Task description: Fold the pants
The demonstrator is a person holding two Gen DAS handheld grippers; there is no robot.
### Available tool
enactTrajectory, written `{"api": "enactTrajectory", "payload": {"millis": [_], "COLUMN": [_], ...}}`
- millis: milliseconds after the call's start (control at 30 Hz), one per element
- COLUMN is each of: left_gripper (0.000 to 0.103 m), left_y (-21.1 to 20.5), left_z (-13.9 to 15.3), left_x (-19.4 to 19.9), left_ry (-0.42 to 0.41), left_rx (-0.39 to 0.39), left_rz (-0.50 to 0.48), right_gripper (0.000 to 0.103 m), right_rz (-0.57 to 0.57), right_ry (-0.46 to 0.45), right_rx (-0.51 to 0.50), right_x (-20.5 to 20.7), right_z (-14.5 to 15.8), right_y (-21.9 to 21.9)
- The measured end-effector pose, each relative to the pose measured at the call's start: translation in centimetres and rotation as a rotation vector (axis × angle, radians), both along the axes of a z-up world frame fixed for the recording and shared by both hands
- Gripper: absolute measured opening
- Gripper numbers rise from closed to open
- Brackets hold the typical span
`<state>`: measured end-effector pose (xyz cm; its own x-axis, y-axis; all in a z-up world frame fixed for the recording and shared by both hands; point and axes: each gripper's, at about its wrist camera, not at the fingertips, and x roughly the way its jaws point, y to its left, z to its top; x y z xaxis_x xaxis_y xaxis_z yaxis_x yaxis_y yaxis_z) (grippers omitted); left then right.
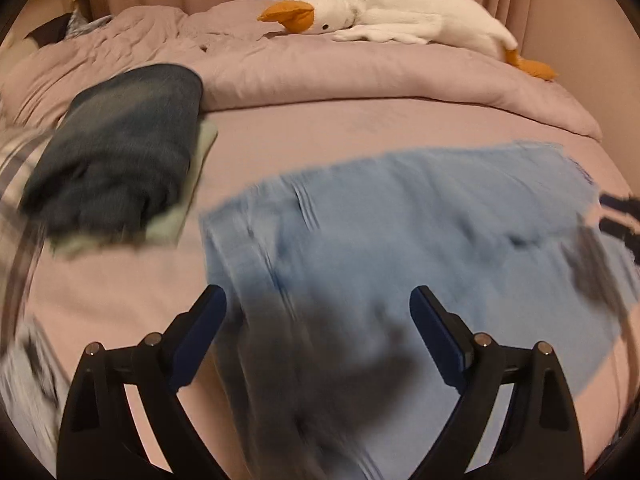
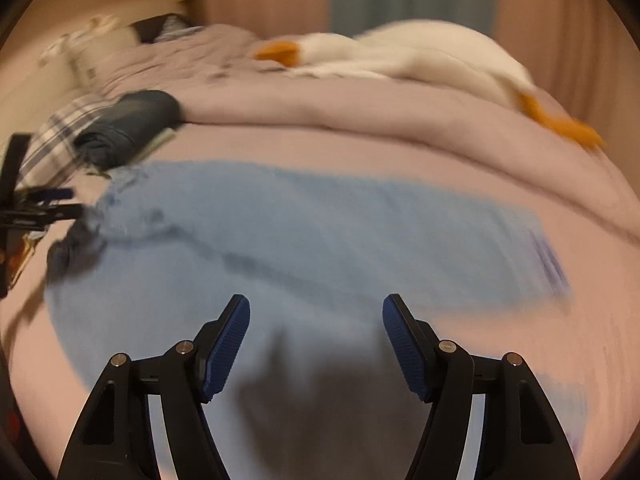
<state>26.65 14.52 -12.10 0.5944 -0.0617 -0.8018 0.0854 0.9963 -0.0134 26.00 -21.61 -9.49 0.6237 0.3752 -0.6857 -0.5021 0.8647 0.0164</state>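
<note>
Two grippers hang over one pair of light blue pants spread flat on the pink bed, and both sets of jaws stand wide apart with nothing between them. In the left wrist view the left gripper looks down on the cloth, which runs from about 6 o'clock beneath the jaws out toward 2 o'clock, where the right gripper shows at the frame's edge. In the right wrist view the right gripper sits over the near edge of the pants, whose long axis stretches crosswise from 9 o'clock to 3 o'clock; the left gripper appears at 9 o'clock by that end of the cloth. Judging by this, each gripper is nearest its own end, so a fold would likely bring one end across along that axis. Motion blur hides which end is the waistband. Folded dark pants lie stacked at 10 o'clock, and a plush goose rests at 12 o'clock.
</note>
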Motion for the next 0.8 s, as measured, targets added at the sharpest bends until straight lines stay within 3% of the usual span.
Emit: {"api": "enactTrajectory", "payload": {"millis": [67,167,300,400,467,533,567,600,633,667,733,800], "left_gripper": [0.093,0.091,0.091,0.091,0.080,0.075,0.054,0.045,0.034,0.030,0.029,0.029], "left_y": [1.3,3.4,4.6,5.0,4.9,4.9,4.9,5.1,5.7,6.1,6.1,5.7], "left_z": [-0.4,-1.0,-1.3,-3.2,-4.4,-4.4,-4.1,-3.7,-3.1,-2.6,-2.0,-2.2], "left_x": [3.0,7.1,9.3,10.8,10.9,10.8,10.7,10.7,10.6,10.5,10.1,10.0], "left_ry": [0.027,0.078,0.152,0.239,0.288,0.274,0.258,0.238,0.226,0.216,0.193,0.187], "left_rx": [-0.010,-0.020,-0.078,-0.063,-0.017,-0.016,-0.014,-0.018,-0.061,-0.092,-0.069,-0.018], "left_rz": [-0.013,-0.014,-0.101,-0.145,-0.155,-0.166,-0.165,-0.150,-0.126,-0.119,-0.129,-0.124], "right_gripper": [0.068,0.068,0.068,0.068,0.068,0.068,0.059,0.036,0.021,0.009,0.006,0.005], "right_rz": [0.049,0.082,0.161,0.216,0.279,0.299,0.304,0.318,0.329,0.351,0.379,0.360], "right_ry": [-0.012,-0.001,0.063,0.129,0.231,0.212,0.213,0.214,0.183,0.143,0.084,0.060], "right_rx": [0.002,-0.096,-0.190,-0.291,-0.284,-0.304,-0.290,-0.278,-0.289,-0.316,-0.402,-0.404], "right_x": [3.9,9.0,14.7,17.0,17.0,16.7,16.5,16.2,15.8,14.9,13.6,14.0], "right_z": [0.4,-0.1,-1.3,-3.0,-4.7,-5.3,-5.3,-5.1,-4.8,-4.5,-4.2,-3.6], "right_y": [2.6,6.2,9.1,11.2,11.6,11.9,12.0,12.2,12.4,13.0,14.1,14.3]}}
